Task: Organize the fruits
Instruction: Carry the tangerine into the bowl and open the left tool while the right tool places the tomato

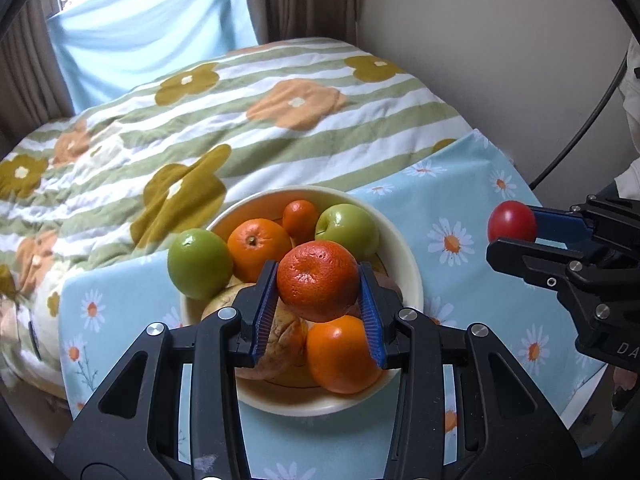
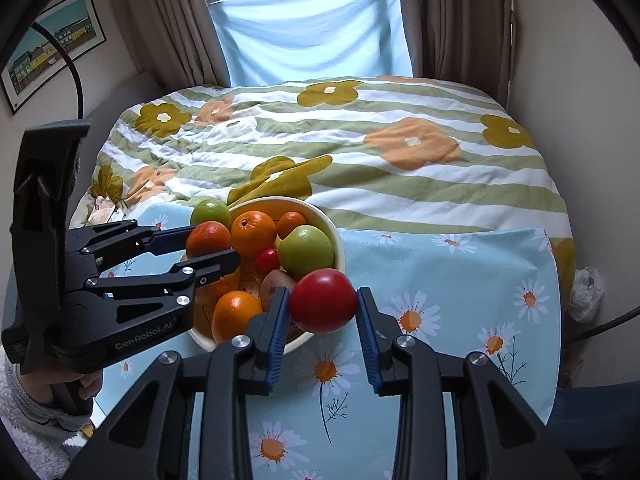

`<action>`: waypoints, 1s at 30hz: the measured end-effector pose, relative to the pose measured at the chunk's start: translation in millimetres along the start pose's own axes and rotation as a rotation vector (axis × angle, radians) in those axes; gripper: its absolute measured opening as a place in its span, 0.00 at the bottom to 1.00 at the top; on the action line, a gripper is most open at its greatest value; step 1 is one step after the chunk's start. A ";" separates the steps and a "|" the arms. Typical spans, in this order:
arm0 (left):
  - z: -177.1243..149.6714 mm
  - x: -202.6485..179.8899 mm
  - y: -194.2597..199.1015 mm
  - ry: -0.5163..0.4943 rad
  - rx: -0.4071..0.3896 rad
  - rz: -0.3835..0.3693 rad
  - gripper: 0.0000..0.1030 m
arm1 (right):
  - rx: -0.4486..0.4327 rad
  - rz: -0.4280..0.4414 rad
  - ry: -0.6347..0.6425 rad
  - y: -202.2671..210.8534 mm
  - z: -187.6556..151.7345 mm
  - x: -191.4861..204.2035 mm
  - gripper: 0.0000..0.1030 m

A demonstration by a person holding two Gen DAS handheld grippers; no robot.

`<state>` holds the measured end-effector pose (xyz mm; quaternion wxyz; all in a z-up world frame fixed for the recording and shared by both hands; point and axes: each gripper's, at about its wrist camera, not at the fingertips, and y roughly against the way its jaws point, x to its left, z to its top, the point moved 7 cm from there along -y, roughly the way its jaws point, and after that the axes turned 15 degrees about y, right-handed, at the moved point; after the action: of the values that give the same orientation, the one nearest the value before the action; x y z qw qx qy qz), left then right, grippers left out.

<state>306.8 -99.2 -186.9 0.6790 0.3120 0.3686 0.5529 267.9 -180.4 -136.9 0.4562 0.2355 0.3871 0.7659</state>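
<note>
Left wrist view, nearest first: the left tongs (image 1: 319, 280) are clamped on a reddish-orange mandarin (image 1: 318, 280), blue pads pressing both its sides, and it hangs over the cream bowl (image 1: 412, 276). Below it in the bowl lie a smooth orange (image 1: 344, 354) and a brownish fruit (image 1: 280, 340); further back sit a second orange (image 1: 258, 248), a small tangerine (image 1: 301, 218) and a green apple (image 1: 347, 229). Another green apple (image 1: 199, 263) perches at the bowl's left rim. Out to the right, the right tongs (image 1: 512, 226) pinch a red tomato (image 1: 512, 222) above the daisy-print cloth (image 1: 452, 208), well apart from the bowl.

Both fruits look lifted clear, so I judge the step is carrying each to its own sorting spot. To do it well, keep the grips steady, hold the two tongs apart so they do not knock together, and set each fruit down low on the cloth before letting go, since round fruit will roll.

Right wrist view alone shows a small red fruit (image 2: 267, 262) deep among the others in the bowl, the person's hand (image 2: 80, 384) on the left handle, and the open stretch of cloth to the right. Beyond lies the flowered bedspread (image 2: 360, 168).
</note>
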 end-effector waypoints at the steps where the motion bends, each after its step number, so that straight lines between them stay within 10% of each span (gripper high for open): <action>1: 0.1 0.6 -3.9 -0.008 0.003 -0.002 0.42 | 0.001 -0.005 -0.009 -2.0 1.2 0.7 0.30; 7: 3.3 3.0 -15.7 -0.035 0.020 -0.048 0.48 | 0.004 -0.045 -0.072 -5.7 1.4 -4.3 0.30; 8: 4.1 2.6 -15.1 -0.042 0.018 -0.053 0.54 | 0.004 -0.051 -0.083 -5.4 0.7 -5.5 0.30; 10: 5.7 2.2 -10.4 -0.052 -0.003 -0.061 1.00 | 0.003 -0.061 -0.104 -4.3 -0.6 -7.6 0.30; 30: -12.1 57.7 41.5 0.045 -0.062 -0.012 1.00 | 0.011 -0.039 -0.079 -17.5 12.7 3.8 0.30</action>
<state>281.7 -34.4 -167.8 0.6834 0.2760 0.3684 0.5667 284.2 -167.3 -143.5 0.4844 0.2604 0.3777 0.7449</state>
